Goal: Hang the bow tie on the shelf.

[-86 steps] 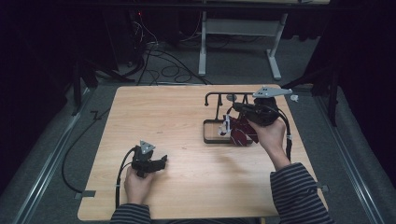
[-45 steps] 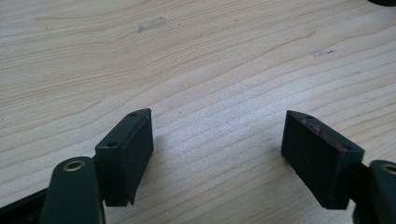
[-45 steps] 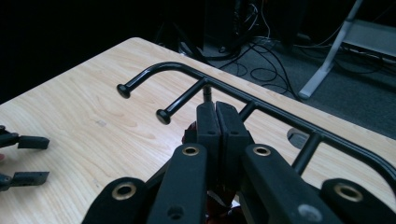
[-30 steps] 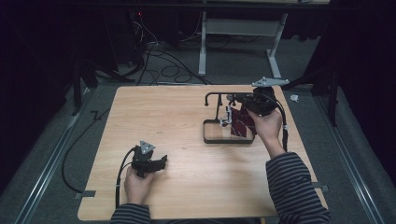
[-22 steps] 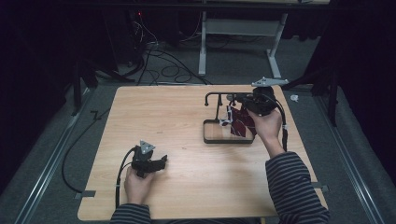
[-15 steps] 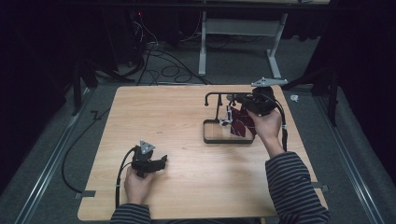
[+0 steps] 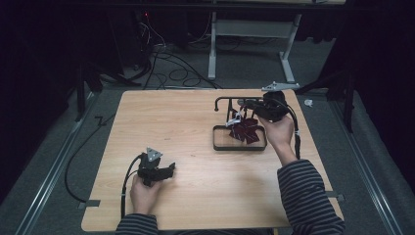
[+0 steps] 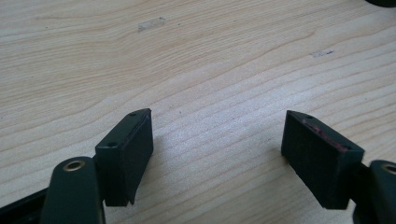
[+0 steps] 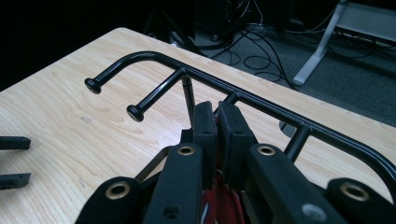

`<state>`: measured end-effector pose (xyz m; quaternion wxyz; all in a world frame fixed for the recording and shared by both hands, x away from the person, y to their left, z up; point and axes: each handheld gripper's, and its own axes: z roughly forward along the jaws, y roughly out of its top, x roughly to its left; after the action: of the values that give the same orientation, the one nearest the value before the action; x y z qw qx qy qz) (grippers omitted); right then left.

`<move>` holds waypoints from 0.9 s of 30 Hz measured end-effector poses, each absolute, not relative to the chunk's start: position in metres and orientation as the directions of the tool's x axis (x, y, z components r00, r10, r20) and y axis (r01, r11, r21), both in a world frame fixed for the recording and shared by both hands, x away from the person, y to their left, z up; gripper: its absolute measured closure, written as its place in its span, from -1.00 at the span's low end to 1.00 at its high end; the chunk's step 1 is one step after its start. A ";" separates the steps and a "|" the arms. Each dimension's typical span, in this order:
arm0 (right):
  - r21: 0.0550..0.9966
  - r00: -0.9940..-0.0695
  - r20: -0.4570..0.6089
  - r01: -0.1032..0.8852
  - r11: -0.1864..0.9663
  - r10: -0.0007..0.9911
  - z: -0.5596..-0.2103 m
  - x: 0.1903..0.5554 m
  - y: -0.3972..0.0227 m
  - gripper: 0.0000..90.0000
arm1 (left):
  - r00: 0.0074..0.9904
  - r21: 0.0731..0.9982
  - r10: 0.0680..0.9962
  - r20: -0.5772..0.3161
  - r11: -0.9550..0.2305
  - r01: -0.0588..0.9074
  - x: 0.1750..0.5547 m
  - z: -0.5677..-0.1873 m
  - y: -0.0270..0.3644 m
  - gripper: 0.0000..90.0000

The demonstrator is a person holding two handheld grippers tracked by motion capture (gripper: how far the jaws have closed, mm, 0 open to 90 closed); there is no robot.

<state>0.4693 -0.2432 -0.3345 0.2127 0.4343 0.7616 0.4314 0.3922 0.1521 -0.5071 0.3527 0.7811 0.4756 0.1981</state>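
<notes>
A black wire rack (image 7: 230,99) with hooked pegs rises from a black tray base (image 7: 218,146) on the right half of the wooden table. My right gripper (image 7: 248,104) sits at the rack's top bar (image 9: 261,105). Its pads (image 9: 217,109) are almost together, and its jaws have just been opening a hair. A dark red fabric piece (image 7: 246,131) with a white tag hangs under it over the tray, and red shows between the jaw arms (image 9: 219,200). My left gripper (image 7: 170,169) rests open on the table near the front left, nothing between its pads (image 8: 217,121).
The wooden table (image 7: 161,122) is ringed by dark floor. Cables (image 7: 161,54) and a grey desk frame (image 7: 254,29) lie beyond its far edge. A black cable (image 7: 78,161) trails off the left side from the left gripper.
Since the earliest frame my right gripper has risen from the tray to the rack's top bar, carrying the red piece. Over the last second nothing visibly moves.
</notes>
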 end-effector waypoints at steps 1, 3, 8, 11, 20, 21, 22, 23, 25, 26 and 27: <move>0.842 -0.532 0.049 0.477 0.252 0.846 -0.334 0.469 -0.243 0.96 | 0.468 0.740 0.883 -0.026 -0.298 0.603 0.392 -0.507 0.152 -0.43; 0.842 -0.531 0.052 0.478 0.249 0.846 -0.334 0.469 -0.243 0.95 | 0.468 0.740 0.883 -0.026 -0.298 0.603 0.392 -0.507 0.152 -0.43; 0.844 -0.534 0.051 0.475 0.249 0.844 -0.332 0.467 -0.244 0.93 | 0.468 0.740 0.883 -0.025 -0.299 0.603 0.392 -0.507 0.152 -0.43; 0.848 -0.534 0.049 0.469 0.248 0.844 -0.331 0.464 -0.246 0.91 | 0.469 0.739 0.883 -0.026 -0.299 0.603 0.392 -0.507 0.152 -0.43; 0.851 -0.527 0.074 0.476 0.222 0.847 -0.334 0.460 -0.253 0.81 | 0.469 0.739 0.883 -0.025 -0.299 0.603 0.392 -0.507 0.152 -0.43; 0.852 -0.528 0.075 0.475 0.221 0.846 -0.334 0.460 -0.254 0.80 | 0.469 0.739 0.883 -0.025 -0.299 0.603 0.392 -0.507 0.152 -0.43; 0.851 -0.527 0.077 0.477 0.219 0.846 -0.335 0.459 -0.255 0.80 | 0.469 0.739 0.883 -0.025 -0.299 0.603 0.392 -0.507 0.152 -0.43; 0.853 -0.529 0.077 0.474 0.218 0.845 -0.335 0.458 -0.256 0.79 | 0.469 0.739 0.883 -0.025 -0.300 0.603 0.392 -0.507 0.152 -0.43; 0.855 -0.529 0.081 0.473 0.214 0.845 -0.335 0.457 -0.257 0.79 | 0.469 0.739 0.883 -0.025 -0.300 0.603 0.392 -0.507 0.152 -0.43; 0.856 -0.529 0.083 0.472 0.212 0.845 -0.334 0.456 -0.258 0.79 | 0.469 0.739 0.883 -0.025 -0.300 0.603 0.392 -0.507 0.152 -0.43; 0.856 -0.529 0.084 0.473 0.211 0.845 -0.334 0.454 -0.258 0.79 | 0.469 0.739 0.883 -0.025 -0.300 0.603 0.392 -0.507 0.152 -0.43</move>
<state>0.4545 -0.2581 -0.3340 0.2070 0.4390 0.7501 0.4492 0.3921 0.1519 -0.5071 0.3522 0.7813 0.4755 0.1986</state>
